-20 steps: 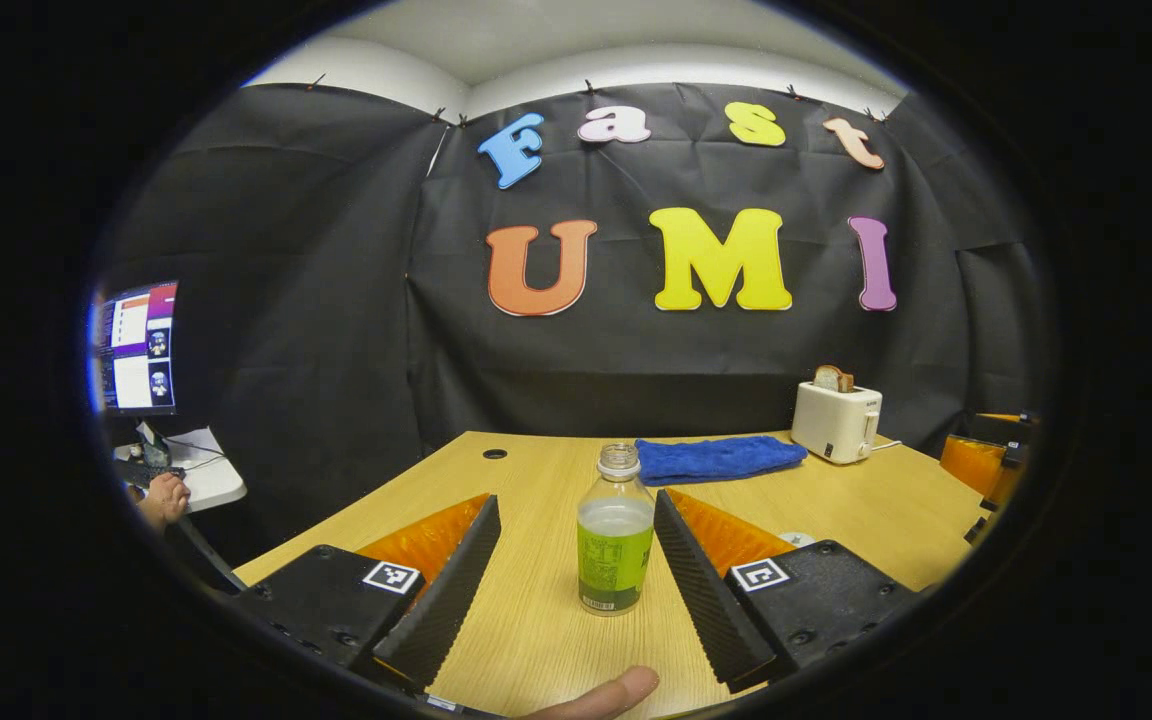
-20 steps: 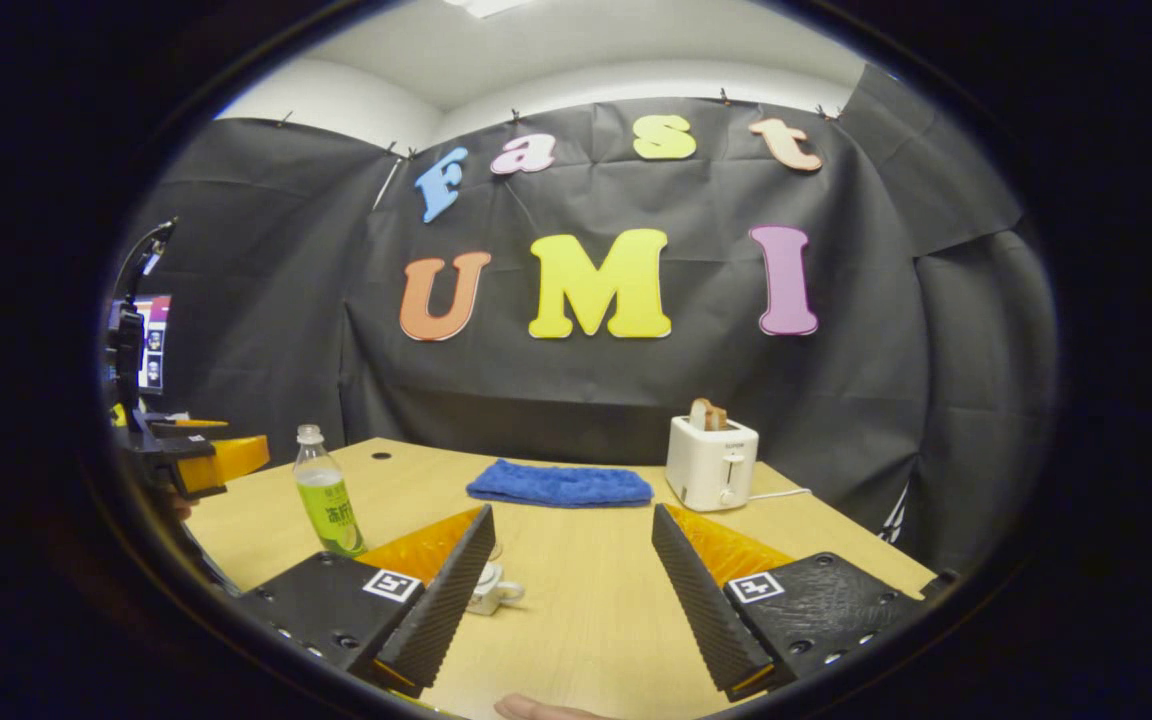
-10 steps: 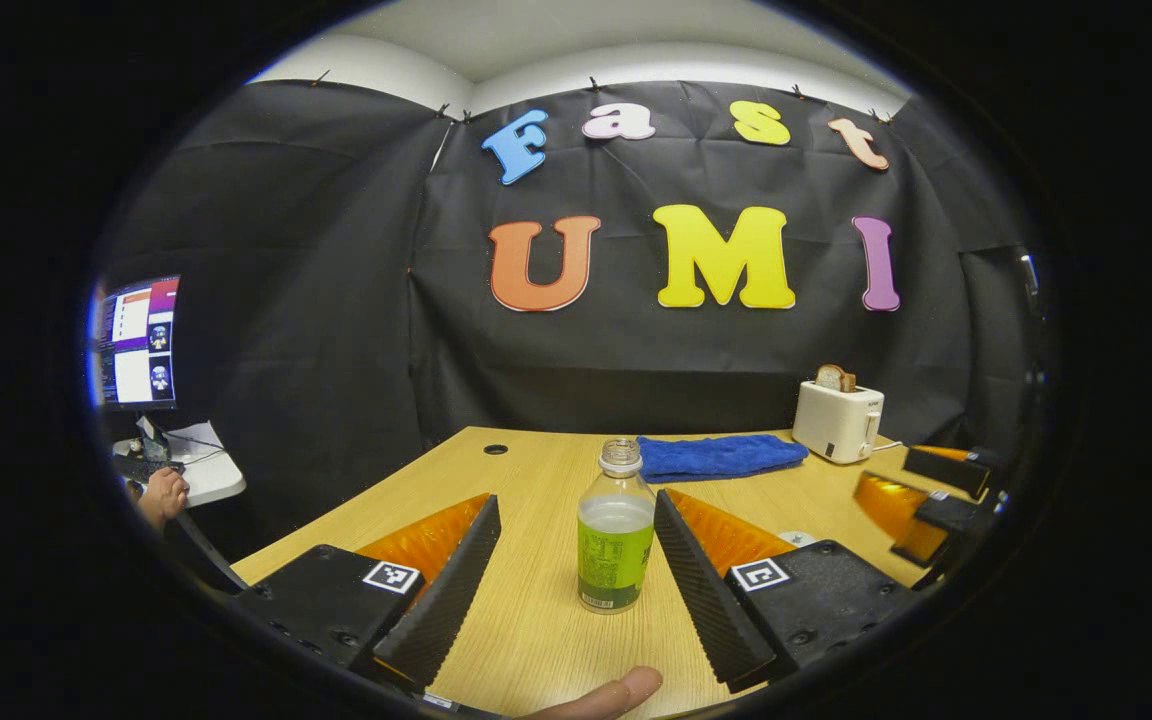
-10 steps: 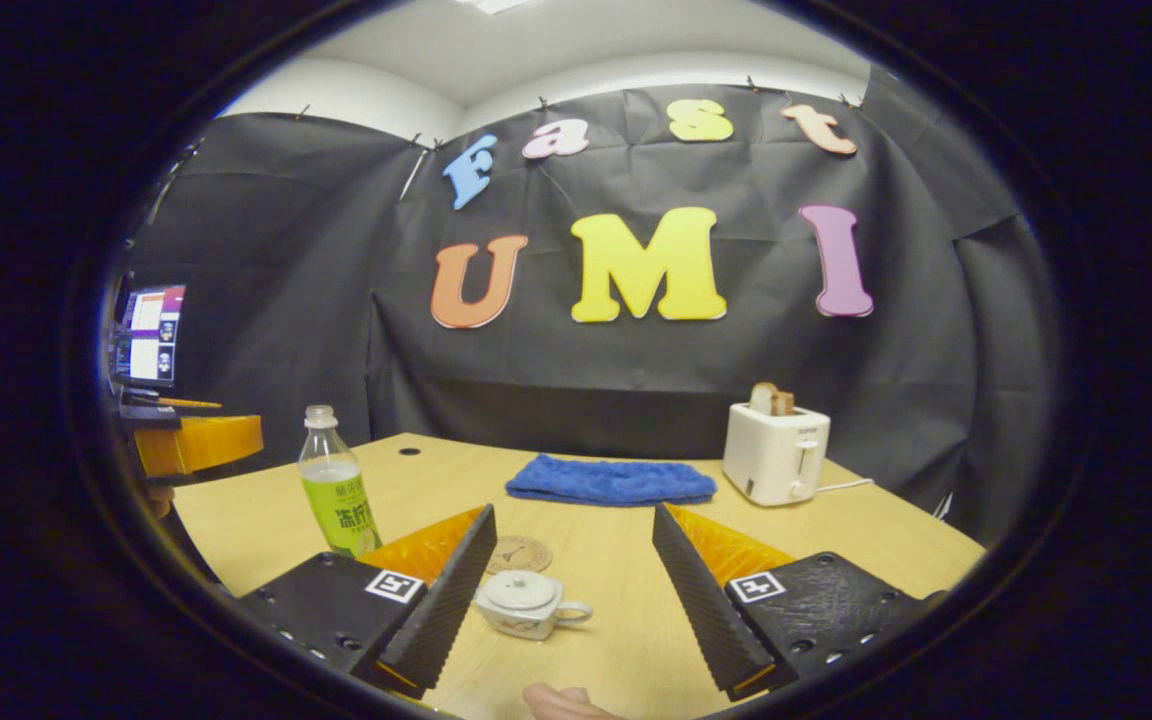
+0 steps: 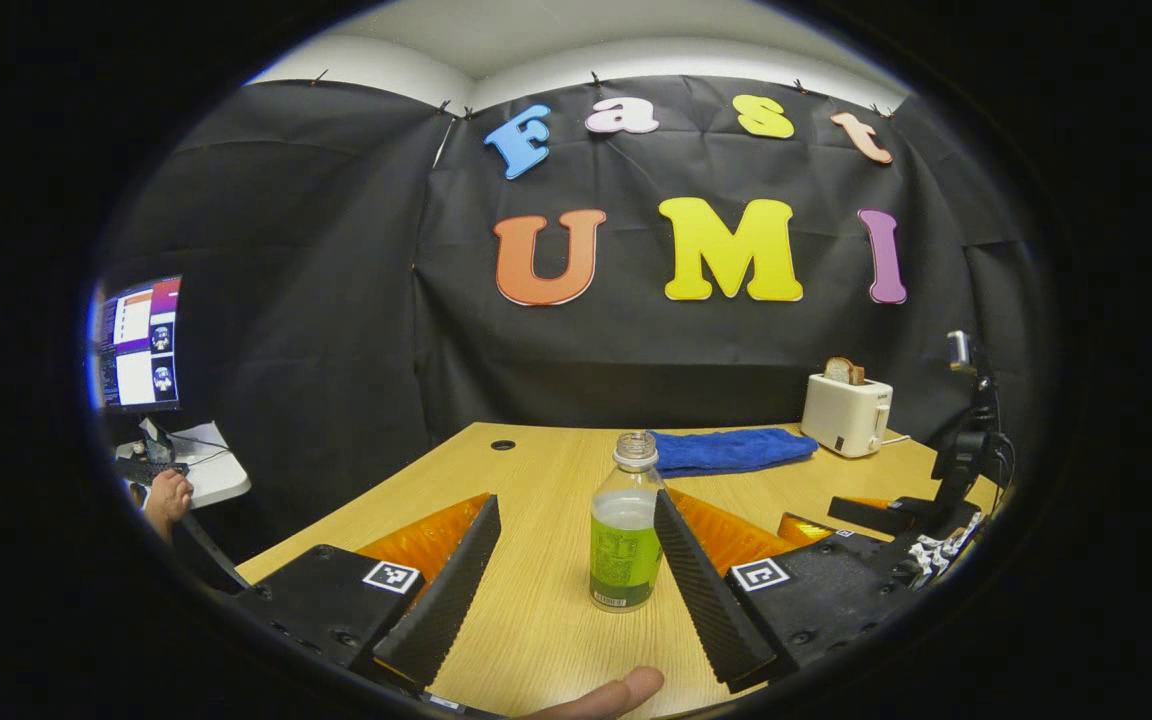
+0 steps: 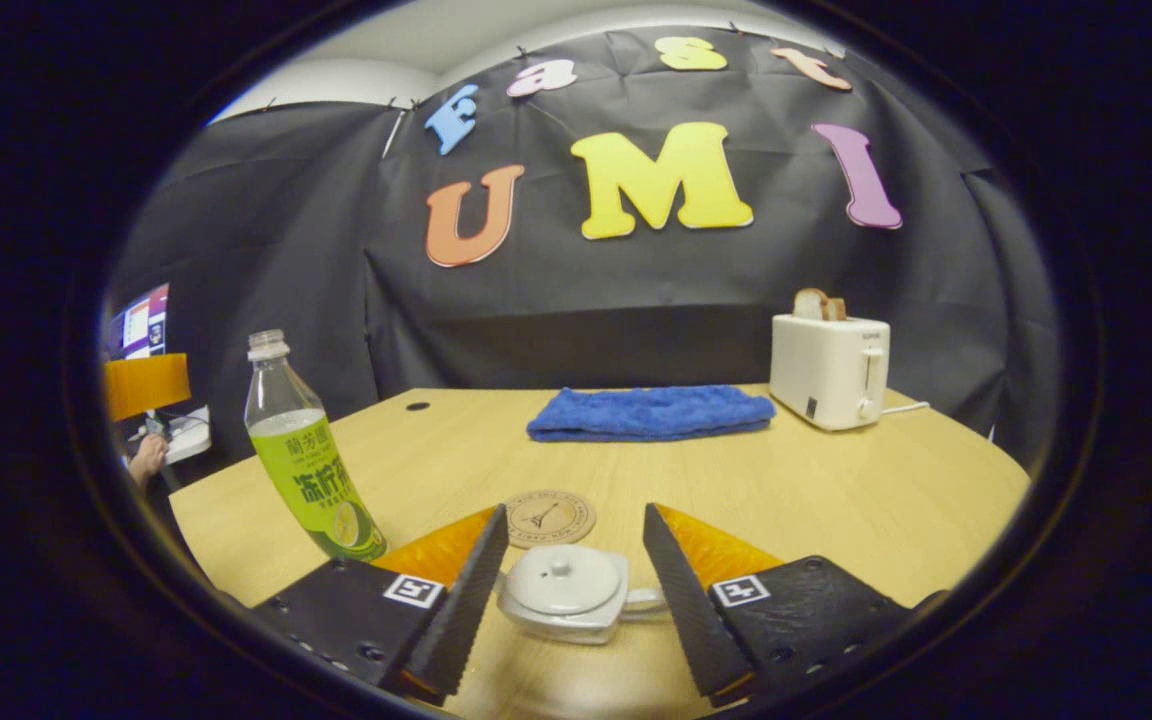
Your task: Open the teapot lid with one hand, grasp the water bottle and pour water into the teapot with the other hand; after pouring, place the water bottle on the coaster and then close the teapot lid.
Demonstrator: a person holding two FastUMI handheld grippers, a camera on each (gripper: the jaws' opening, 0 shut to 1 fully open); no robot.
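Left gripper (image 5: 568,570) spread wide around water bottle (image 5: 625,535), not touching; right gripper (image 6: 574,590) spread, flanking lidded teapot (image 6: 563,592) on counter (image 6: 696,470).

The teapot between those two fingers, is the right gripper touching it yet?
Apart. In the right gripper view the open right gripper straddles the teapot, with table visible between each finger and the pot.

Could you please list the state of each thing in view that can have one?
Water bottle: upright, cap off, partly full.
Teapot: lid on, on the table.
Coaster: bare.
Toaster: bread sticking up from the slots.
Blue towel: folded flat.
Left gripper: jaws open around the bottle, not touching.
Right gripper: jaws open either side of the teapot.
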